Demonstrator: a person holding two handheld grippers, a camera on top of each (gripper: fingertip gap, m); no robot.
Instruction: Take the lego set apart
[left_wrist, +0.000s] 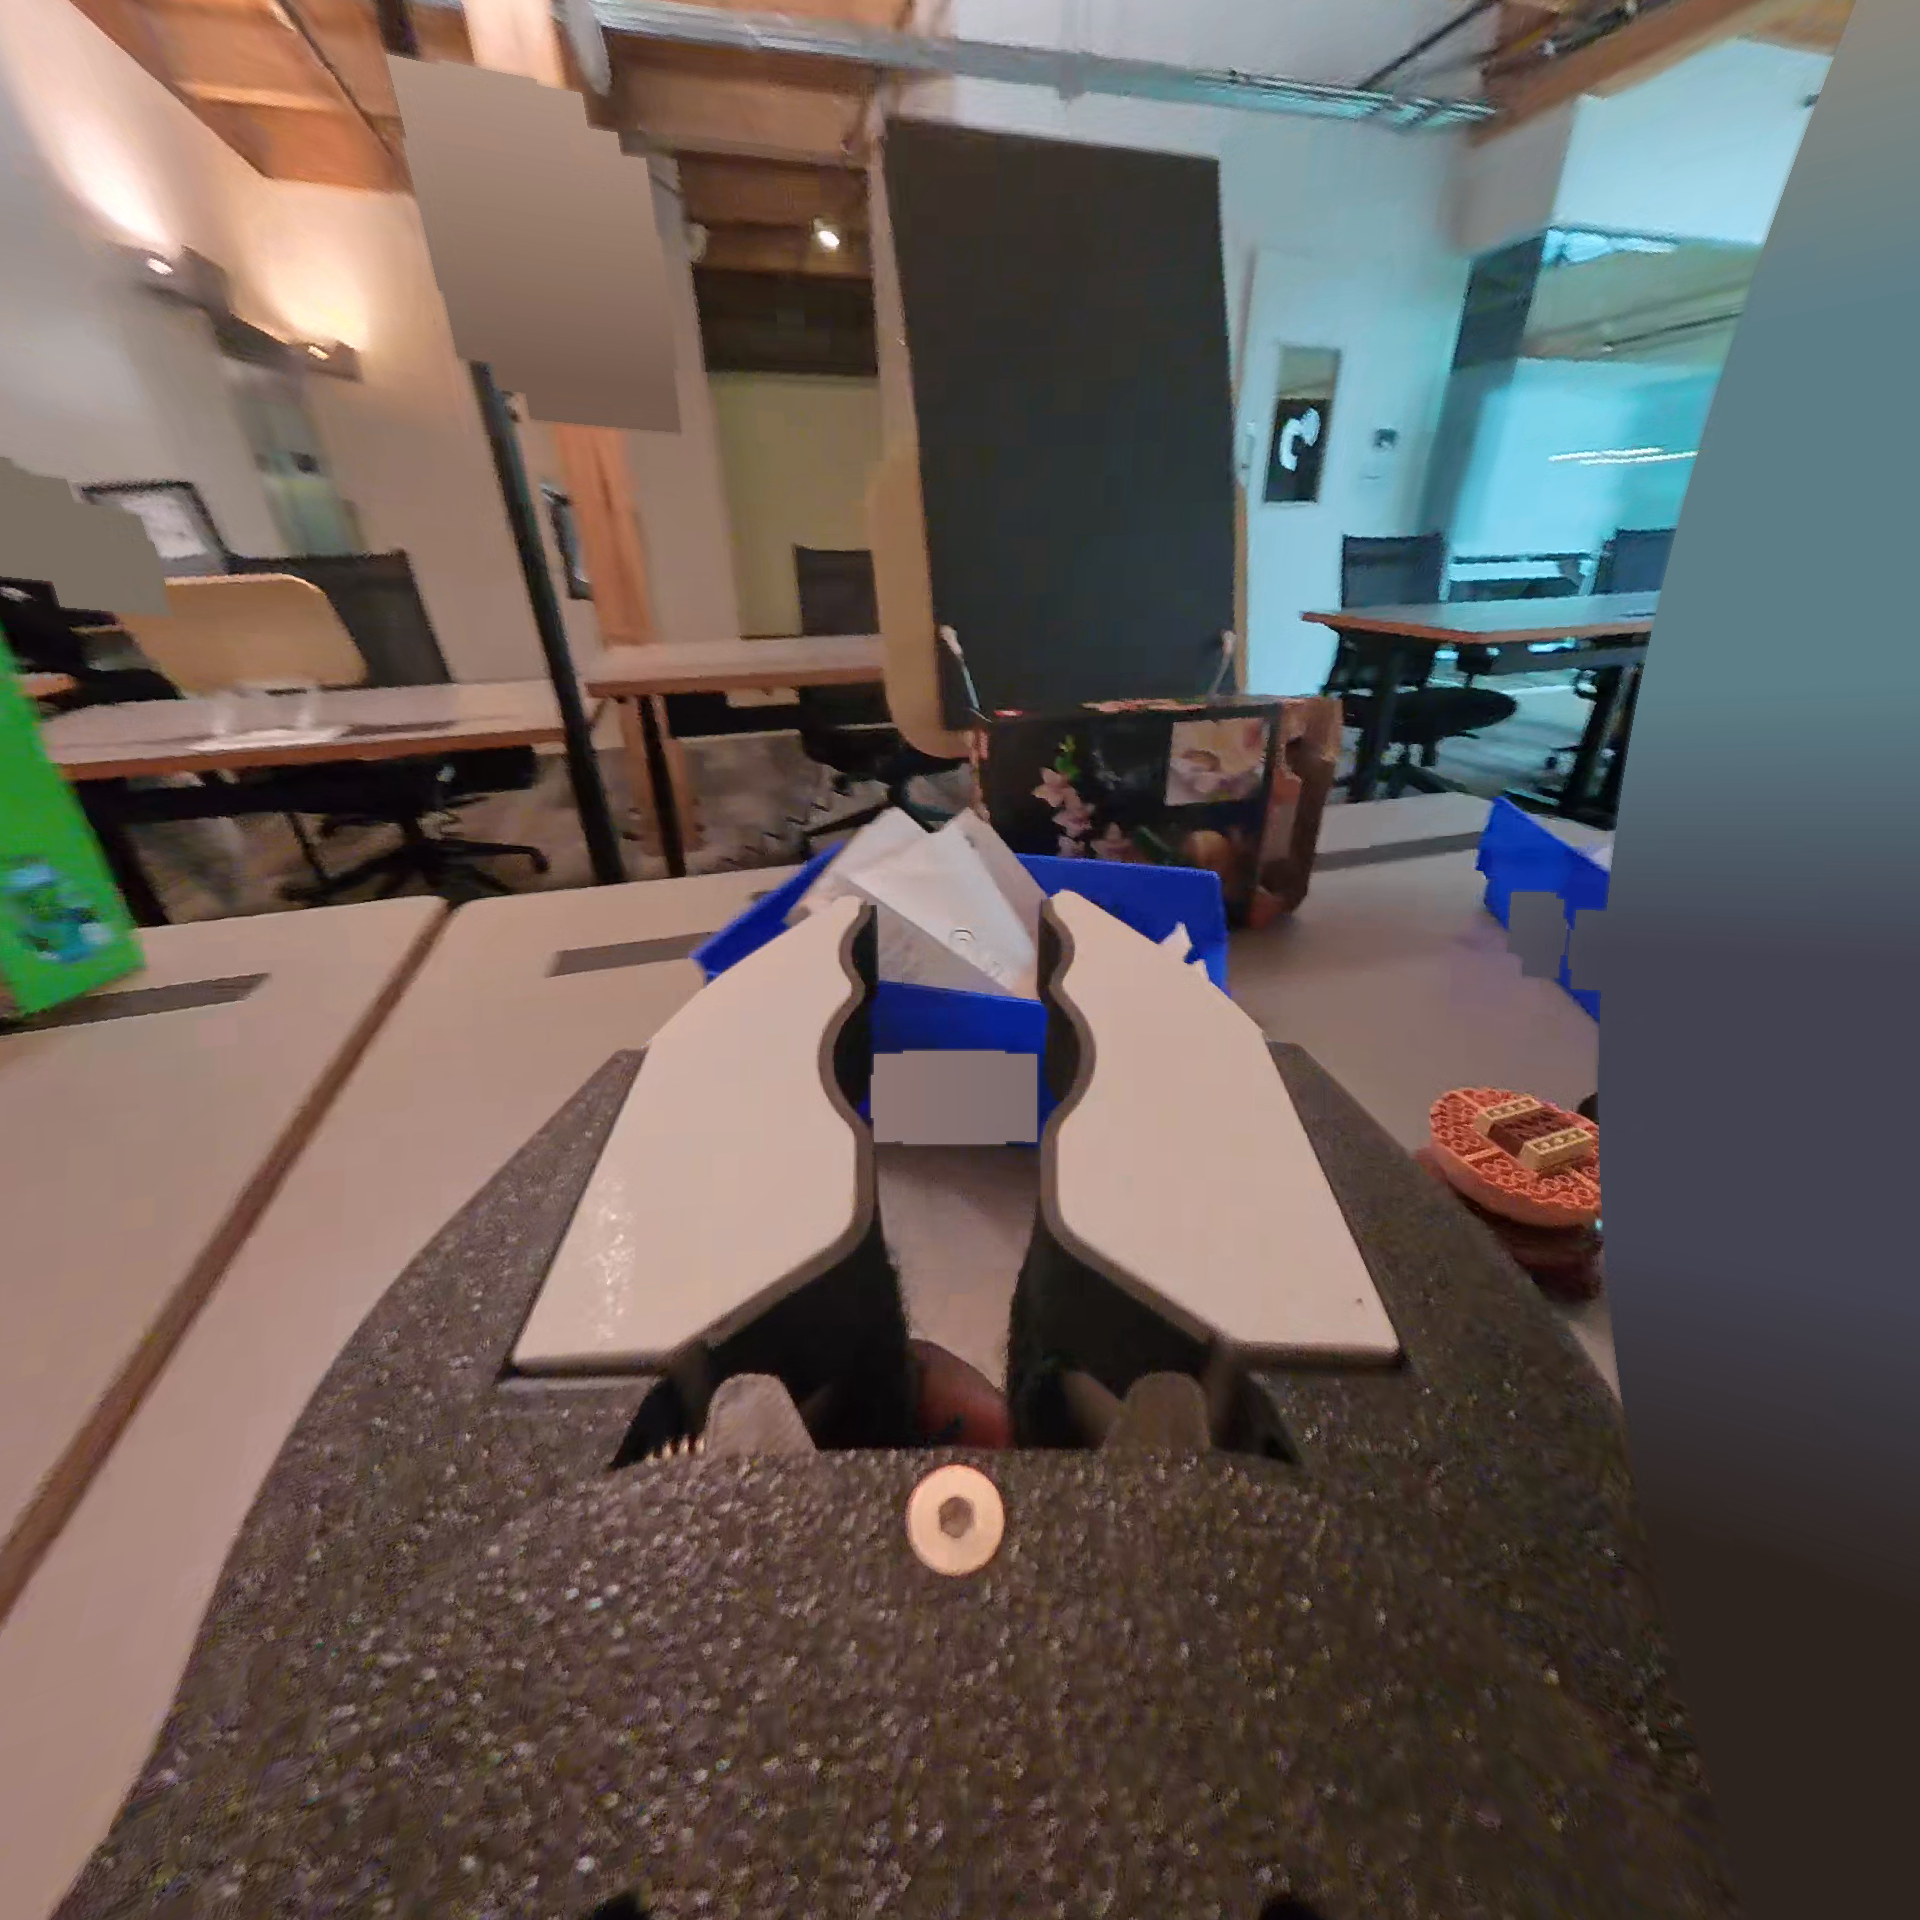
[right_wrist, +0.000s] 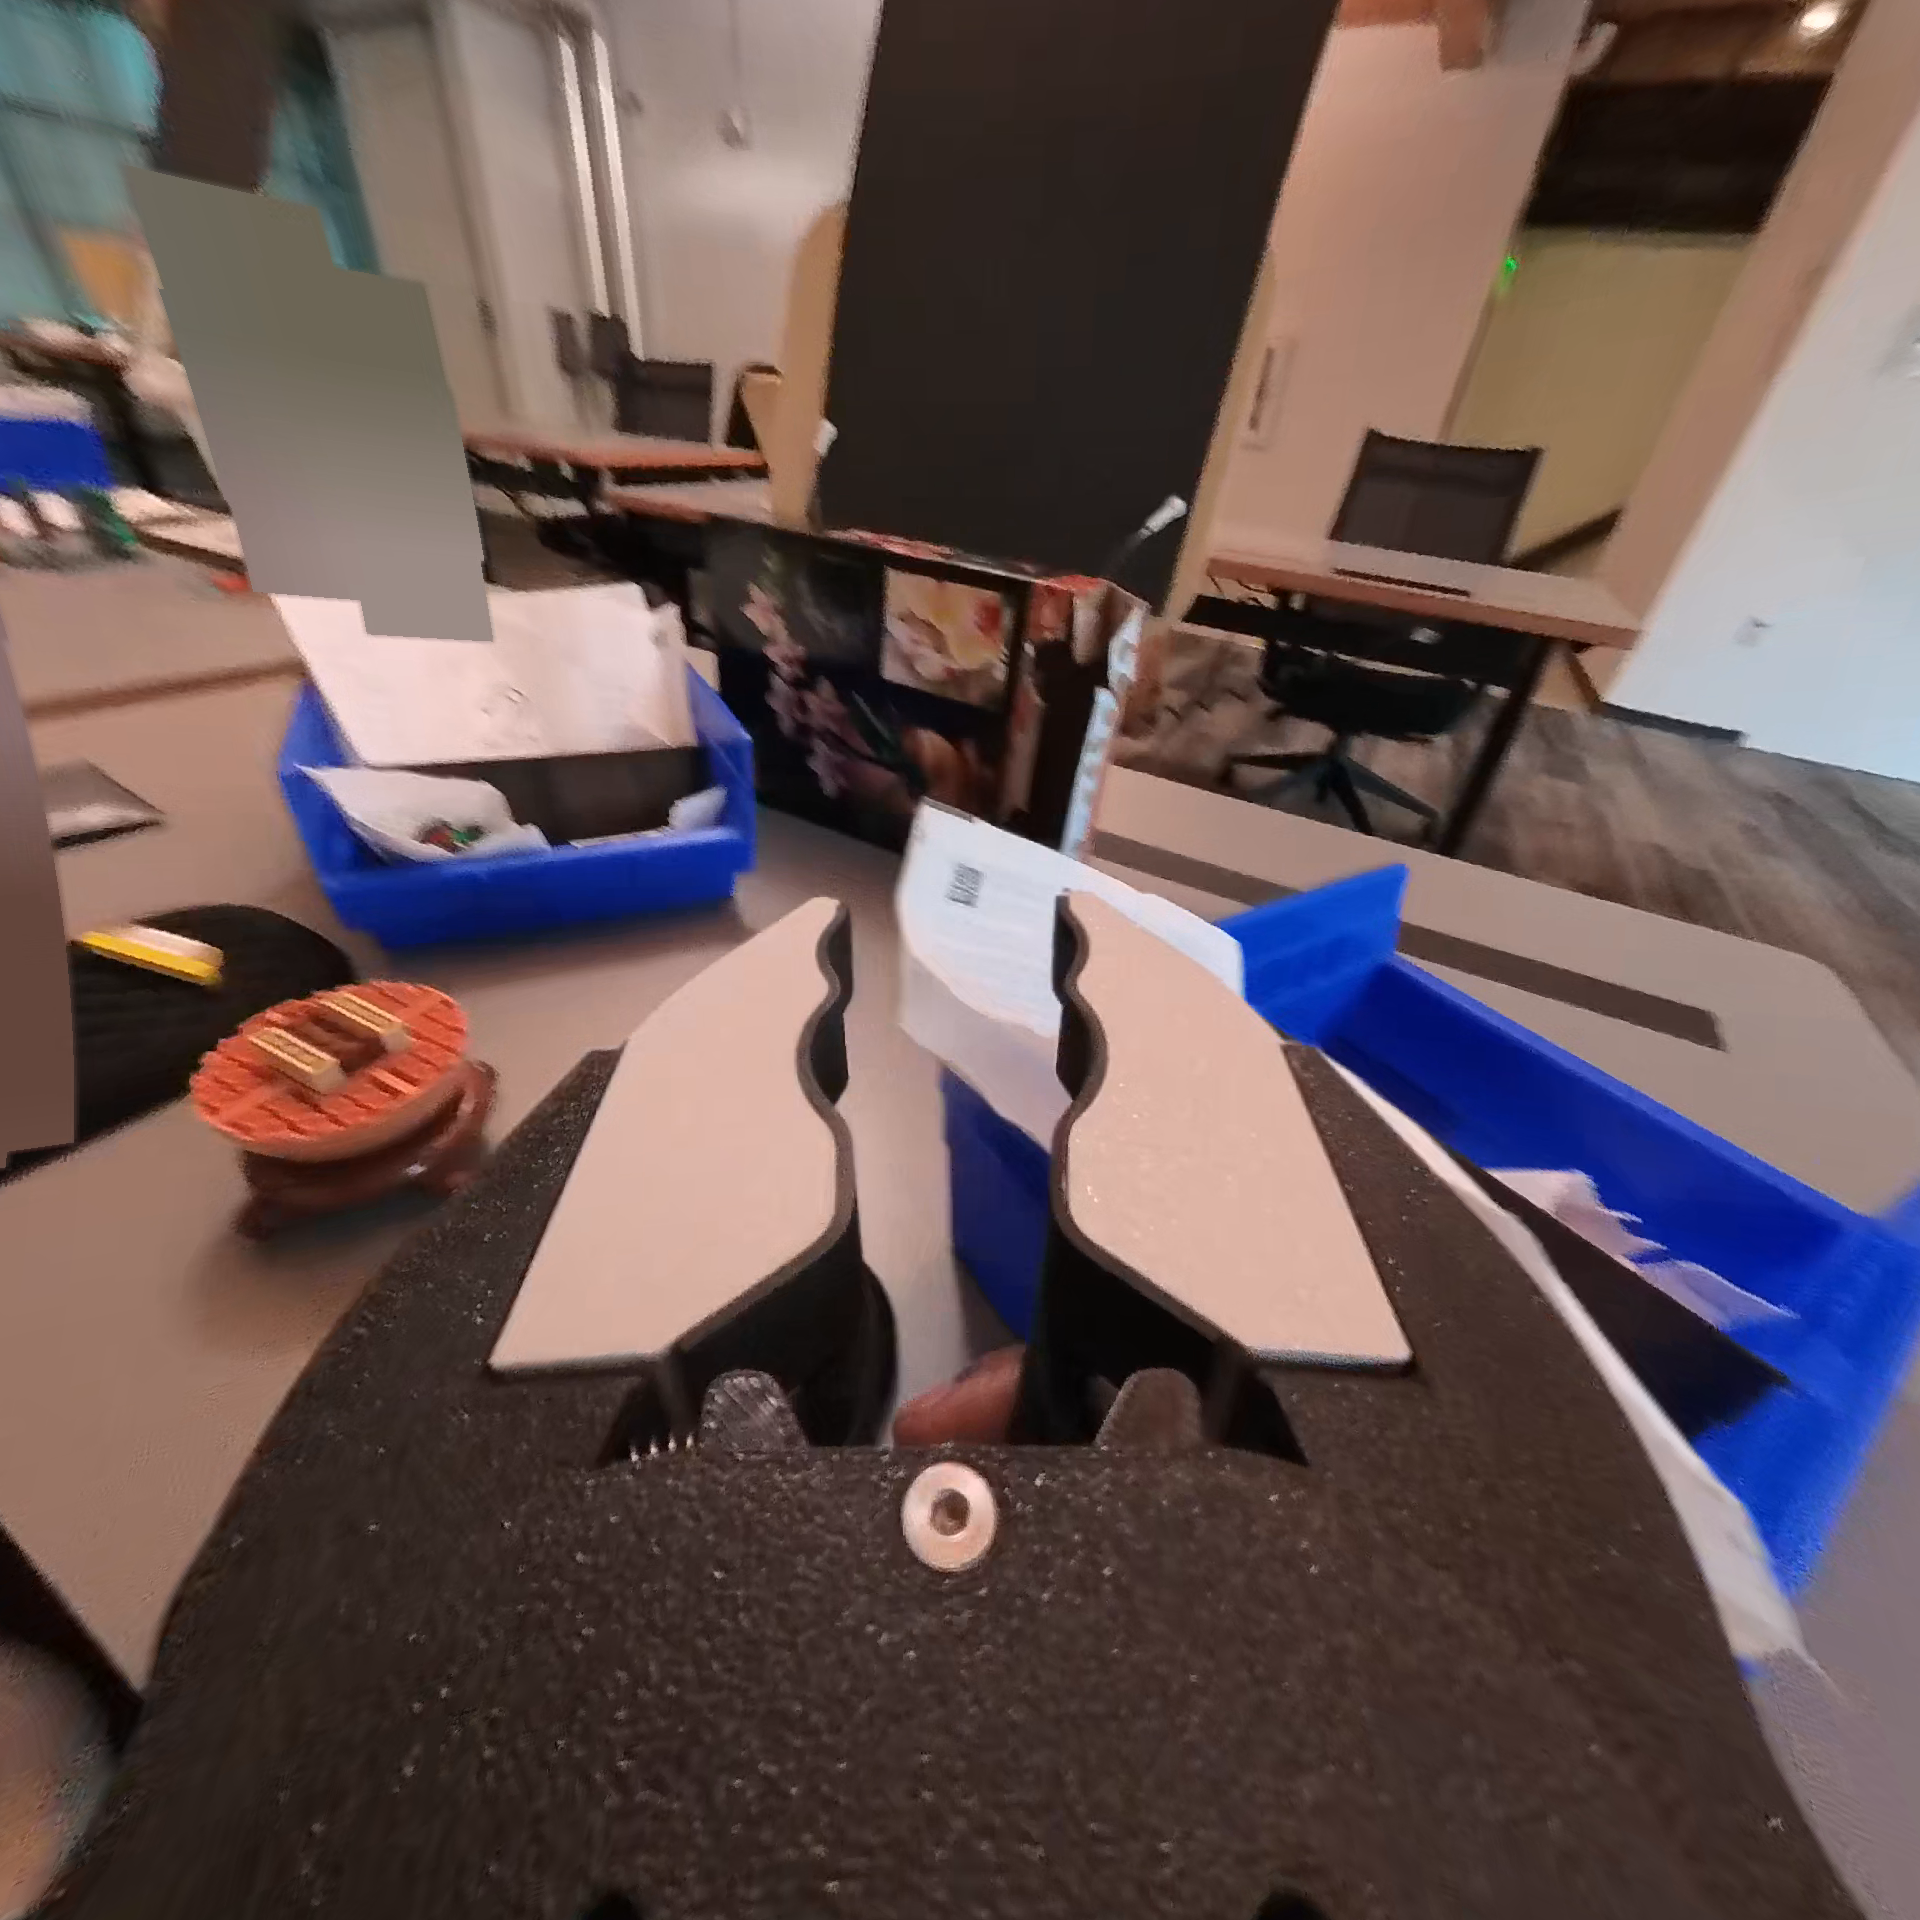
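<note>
Both left gripper (left_wrist: 956, 987) and right gripper (right_wrist: 951, 966) have fingers apart, holding nothing. The round terracotta-and-brown lego build with tan bricks on top (right_wrist: 330, 1081) stands untouched on the grey desk (right_wrist: 208, 1351) between them, probably staged there so either side can reach it. Blue plastic bins (right_wrist: 540, 883) sit nearby, likely for loose parts.

Both wrist views — low, forward — share lego set (left_wrist: 1515, 1151).

One round lego set (right_wrist: 330, 1049) sat left of the right gripper's jaws. Two blue bins showed there: one (right_wrist: 540, 883) ahead-left, one (right_wrist: 1558, 1122) right. One flower-printed box (right_wrist: 894, 686) stood ahead.
</note>
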